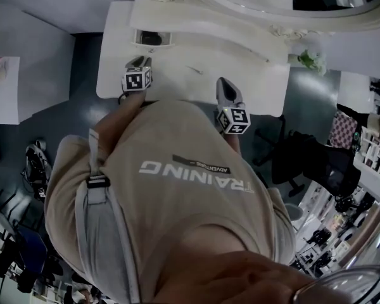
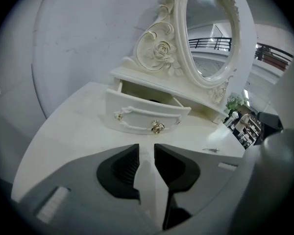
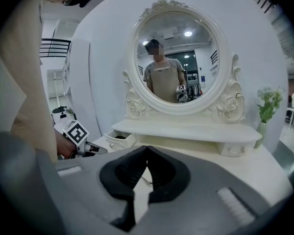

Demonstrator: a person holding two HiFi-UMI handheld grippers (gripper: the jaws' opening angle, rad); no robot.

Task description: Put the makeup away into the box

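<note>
Hovering over the tabletop [image 2: 73, 131], the left claw [image 2: 146, 148] gapes empty before the open drawer [image 2: 147, 116]; the right claw [image 3: 147, 148] is closed, tips touching.

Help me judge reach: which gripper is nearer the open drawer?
Left. The left gripper faces the open drawer, just short of it; the right gripper sits farther right.
</note>
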